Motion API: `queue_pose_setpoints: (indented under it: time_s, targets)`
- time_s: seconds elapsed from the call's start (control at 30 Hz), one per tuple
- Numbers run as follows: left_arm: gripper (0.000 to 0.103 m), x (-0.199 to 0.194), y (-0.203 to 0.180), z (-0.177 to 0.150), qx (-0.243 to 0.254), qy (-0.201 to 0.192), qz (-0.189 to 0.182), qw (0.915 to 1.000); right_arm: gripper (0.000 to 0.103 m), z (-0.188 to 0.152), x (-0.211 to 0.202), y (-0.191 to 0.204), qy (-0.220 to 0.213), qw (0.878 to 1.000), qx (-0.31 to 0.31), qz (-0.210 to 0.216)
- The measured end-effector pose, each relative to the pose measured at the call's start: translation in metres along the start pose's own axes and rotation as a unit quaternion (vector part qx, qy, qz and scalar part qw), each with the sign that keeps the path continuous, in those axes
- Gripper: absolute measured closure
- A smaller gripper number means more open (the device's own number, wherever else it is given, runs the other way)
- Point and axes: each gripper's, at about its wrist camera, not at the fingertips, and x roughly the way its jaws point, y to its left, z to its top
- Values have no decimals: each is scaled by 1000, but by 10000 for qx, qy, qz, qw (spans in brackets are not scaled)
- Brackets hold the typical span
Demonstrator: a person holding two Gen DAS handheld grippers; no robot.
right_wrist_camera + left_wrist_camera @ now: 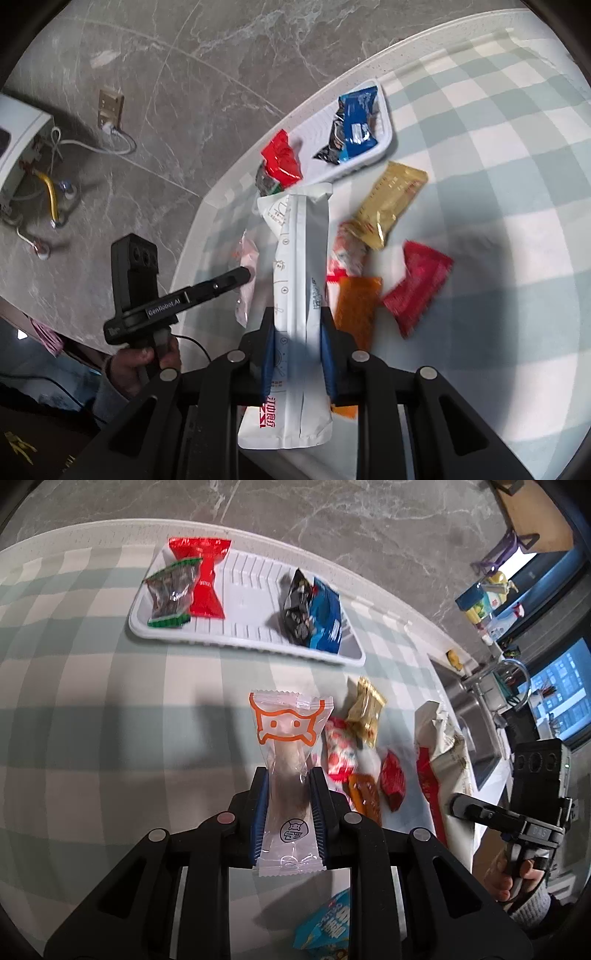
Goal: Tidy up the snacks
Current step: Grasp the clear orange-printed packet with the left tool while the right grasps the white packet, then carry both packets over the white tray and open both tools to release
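My left gripper (288, 775) is shut on a clear snack packet with an orange cat face (286, 734), held above the checked tablecloth. My right gripper (297, 314) is shut on a long white pouch (301, 280), also lifted; the pouch also shows in the left wrist view (441, 738). A white tray (243, 590) at the table's far side holds a red packet (205, 572), a green-edged packet (171, 592), a black packet (295, 609) and a blue packet (327, 616). Loose on the cloth lie a gold packet (391, 199), a red packet (419, 284), an orange packet (356, 310) and a strawberry-print packet (341, 751).
A light-blue snack box (328, 926) lies near my left gripper's base. The table edge runs along a grey marble wall. A steel sink (476, 723) with a tap is to the right of the table. A wall socket (109, 104) and cables sit to the left.
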Motion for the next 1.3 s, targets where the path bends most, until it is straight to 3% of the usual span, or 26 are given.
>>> queue_pose_setpoints:
  time_s: [0.53, 0.9, 1.3]
  targets:
    - [83, 0, 12, 77, -101, -238, -274, 9993, 79, 87, 37, 10, -101, 9994, 90, 324]
    - [83, 27, 26, 141, -172, -274, -289, 9991, 79, 151, 76, -3, -58, 9992, 264, 302]
    - [83, 64, 43, 185, -311, -210, -278, 9989, 79, 203, 132, -11, 106, 9990, 381, 202]
